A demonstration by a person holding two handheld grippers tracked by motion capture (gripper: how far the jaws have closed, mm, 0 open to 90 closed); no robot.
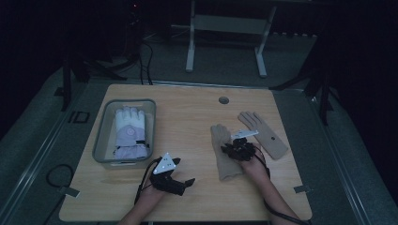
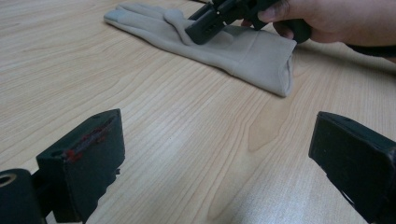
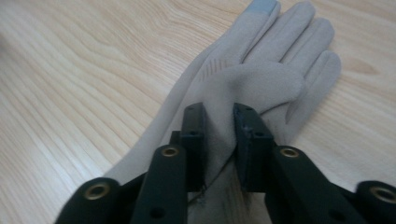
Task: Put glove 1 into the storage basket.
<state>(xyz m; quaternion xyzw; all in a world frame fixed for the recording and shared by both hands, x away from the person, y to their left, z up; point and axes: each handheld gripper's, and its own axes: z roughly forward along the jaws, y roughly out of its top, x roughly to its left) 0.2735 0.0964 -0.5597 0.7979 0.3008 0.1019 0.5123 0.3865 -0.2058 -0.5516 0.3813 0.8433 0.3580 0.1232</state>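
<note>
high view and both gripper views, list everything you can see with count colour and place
beige glove: one, beige, right of table centre, a fold pinched by the right gripper
second beige glove: one, beige, flat to the right of the first
winter glove: one, white and pale lilac, inside the bin
bin: one, grey, left side of table
table: one, light wood
left gripper: one, black, open above bare table
right gripper: one, black, fingers closed on the glove fabric

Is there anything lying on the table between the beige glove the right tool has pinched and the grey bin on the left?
Nothing visible. The right tool pinches a fold of the nearer beige glove; bare wood lies between it and the grey bin. The open left tool sits nearer the person, off that line.
</note>
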